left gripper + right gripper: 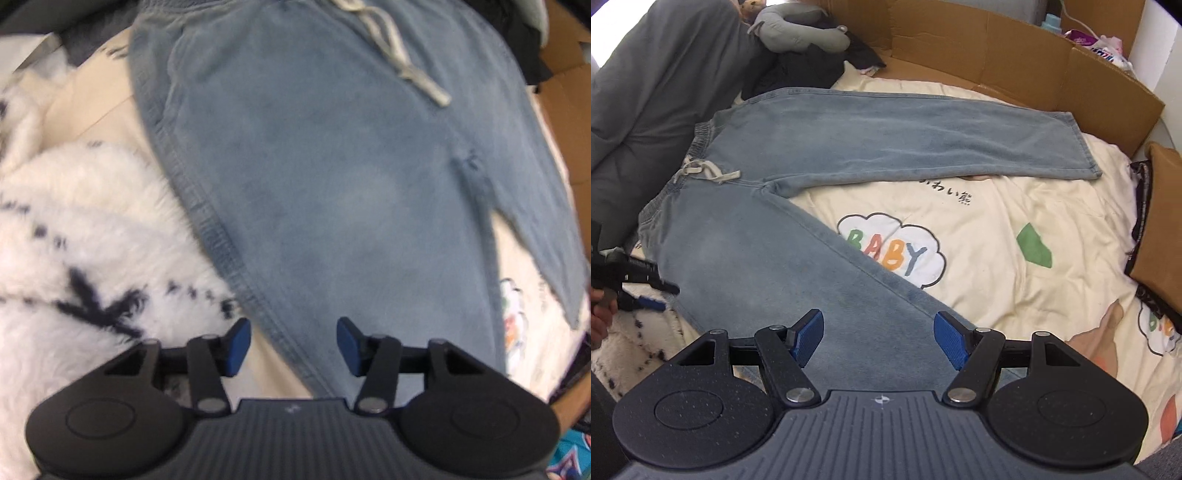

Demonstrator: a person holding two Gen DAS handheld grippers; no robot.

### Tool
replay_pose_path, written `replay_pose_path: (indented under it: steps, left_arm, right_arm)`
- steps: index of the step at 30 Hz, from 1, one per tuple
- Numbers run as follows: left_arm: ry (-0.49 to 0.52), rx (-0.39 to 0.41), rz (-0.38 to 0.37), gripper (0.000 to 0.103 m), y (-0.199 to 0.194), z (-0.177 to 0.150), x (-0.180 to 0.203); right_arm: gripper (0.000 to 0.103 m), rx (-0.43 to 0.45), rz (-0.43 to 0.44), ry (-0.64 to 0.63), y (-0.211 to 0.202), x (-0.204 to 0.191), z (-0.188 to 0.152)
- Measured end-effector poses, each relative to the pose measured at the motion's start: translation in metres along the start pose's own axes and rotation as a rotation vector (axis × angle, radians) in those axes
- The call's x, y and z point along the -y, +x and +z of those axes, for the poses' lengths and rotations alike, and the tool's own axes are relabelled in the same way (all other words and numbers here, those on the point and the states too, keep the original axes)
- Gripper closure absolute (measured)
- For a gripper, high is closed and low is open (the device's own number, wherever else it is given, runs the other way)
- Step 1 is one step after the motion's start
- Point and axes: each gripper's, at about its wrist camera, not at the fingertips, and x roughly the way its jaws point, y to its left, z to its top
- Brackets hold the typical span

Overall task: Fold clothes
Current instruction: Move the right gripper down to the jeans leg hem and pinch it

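Light blue jeans [798, 236] with a white drawstring [705, 171] lie spread flat on a cream printed blanket [997, 236], legs apart in a V. One leg [923, 144] runs toward the far cardboard wall, the other comes toward me. My right gripper [879, 341] is open and empty above the near leg. My left gripper [293, 345] is open and empty over the outer seam of the jeans [314, 166]; it also shows at the left edge of the right wrist view [631, 288]. The drawstring [391, 44] lies at the top in the left wrist view.
A fluffy white garment with dark marks [85, 251] lies left of the jeans. A cardboard wall [1015, 62] rings the far side. A brown cushion [1160, 225] sits at right. Grey trousers [665, 85], a grey soft toy [805, 33] and dark clothes [820, 62] lie at back left.
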Motion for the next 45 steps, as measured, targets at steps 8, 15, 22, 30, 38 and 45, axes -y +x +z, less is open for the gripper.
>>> replay_pose_path:
  steps: [8,15,22,30,38,45]
  left_arm:
    - [0.000,0.022,0.033,0.041,0.012,-0.003,-0.001]
    - [-0.062,0.038,-0.002,0.048,0.020,-0.002,-0.027]
    - [-0.064,0.038,-0.033,0.054,0.016,-0.001,-0.037]
    - [-0.103,0.064,-0.133,0.063,0.004,-0.002,-0.058]
    - [-0.210,0.105,-0.202,0.065,-0.003,0.010,-0.074]
    - [-0.237,0.168,-0.231,0.070,-0.009,0.010,-0.077]
  right_arm:
    - [0.031,-0.026,-0.011,0.024,0.015,-0.002,-0.006]
    - [0.031,-0.084,-0.015,-0.041,0.037,-0.014,-0.018]
    - [0.031,-0.123,0.008,-0.083,0.061,-0.022,-0.032]
    - [0.035,-0.201,0.067,-0.204,0.096,-0.046,-0.050]
    - [0.035,-0.251,0.075,-0.212,0.111,-0.050,-0.057]
    - [0.035,-0.260,0.068,-0.188,0.111,-0.044,-0.057]
